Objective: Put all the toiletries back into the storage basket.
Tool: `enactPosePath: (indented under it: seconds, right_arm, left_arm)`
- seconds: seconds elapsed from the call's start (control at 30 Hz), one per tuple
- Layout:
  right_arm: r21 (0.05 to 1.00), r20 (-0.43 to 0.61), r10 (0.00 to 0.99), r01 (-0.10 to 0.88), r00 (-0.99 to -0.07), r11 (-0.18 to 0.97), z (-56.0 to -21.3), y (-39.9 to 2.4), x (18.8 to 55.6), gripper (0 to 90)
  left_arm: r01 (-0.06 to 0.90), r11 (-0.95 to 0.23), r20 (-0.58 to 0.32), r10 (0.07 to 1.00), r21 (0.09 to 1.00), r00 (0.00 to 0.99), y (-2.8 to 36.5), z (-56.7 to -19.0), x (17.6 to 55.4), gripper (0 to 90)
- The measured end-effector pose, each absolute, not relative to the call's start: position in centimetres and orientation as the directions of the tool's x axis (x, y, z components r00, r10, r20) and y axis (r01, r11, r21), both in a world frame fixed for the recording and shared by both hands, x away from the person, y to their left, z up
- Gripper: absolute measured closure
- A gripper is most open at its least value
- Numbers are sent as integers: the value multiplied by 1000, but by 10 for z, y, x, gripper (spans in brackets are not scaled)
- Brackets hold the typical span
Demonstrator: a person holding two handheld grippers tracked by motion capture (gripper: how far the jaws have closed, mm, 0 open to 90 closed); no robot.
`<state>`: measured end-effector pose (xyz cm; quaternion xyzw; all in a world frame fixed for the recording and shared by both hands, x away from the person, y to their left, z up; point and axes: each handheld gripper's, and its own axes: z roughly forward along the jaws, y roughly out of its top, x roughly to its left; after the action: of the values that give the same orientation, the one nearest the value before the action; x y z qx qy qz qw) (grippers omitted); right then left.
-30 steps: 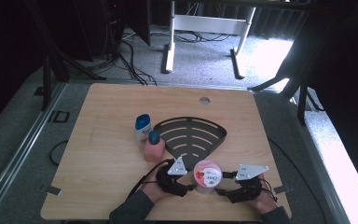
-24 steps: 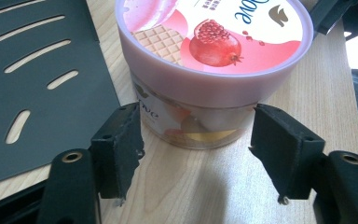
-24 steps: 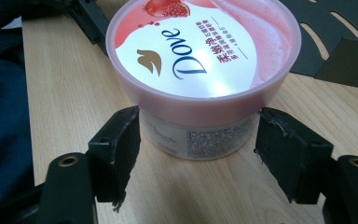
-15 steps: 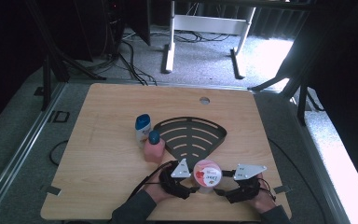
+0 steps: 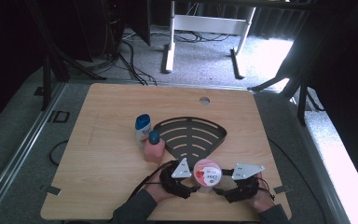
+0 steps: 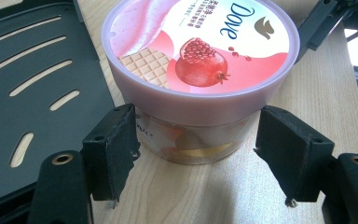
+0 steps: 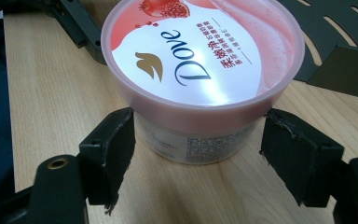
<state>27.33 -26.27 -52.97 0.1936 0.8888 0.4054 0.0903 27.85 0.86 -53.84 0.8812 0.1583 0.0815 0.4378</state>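
A round Dove jar (image 5: 207,173) with a pink pomegranate lid stands upright on the wooden table (image 5: 98,163) near its front edge. My left gripper (image 5: 193,189) reaches it from the left and my right gripper (image 5: 220,190) from the right. In the left gripper view the jar (image 6: 200,51) sits between the jaws of the left gripper (image 6: 198,140), under the lid's rim, with a sliver of gap at the pads. The right gripper (image 7: 200,140) flanks the jar (image 7: 200,60) the same way. Both pairs of jaws have just been opening and stand open around the jar.
A black slotted fan-shaped rack (image 5: 191,135) lies just behind the jar. To the rack's left stand a white bottle with a blue cap (image 5: 142,129) and a pink bottle with a blue cap (image 5: 154,148). A cable hole (image 5: 204,100) sits near the table's far edge.
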Motion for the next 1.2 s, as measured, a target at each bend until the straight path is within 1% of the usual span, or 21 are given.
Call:
enactPosePath:
  seconds: [0.37, 0.73, 1.2]
  right_arm:
    - [752, -6, 420, 273, -908, 600, -529, -262, 272, 259]
    - [779, 3, 430, 272, -903, 565, -521, -265, 273, 258]
    - [777, -5, 423, 263, -906, 572, -518, -262, 279, 258]
  left_arm:
    - [209, -580, 8, 349, 787, 937, 8, -536, 278, 300]
    - [204, -565, 15, 358, 799, 933, 8, -524, 279, 301]
    - [215, -566, 12, 370, 796, 929, 9, -522, 283, 301]
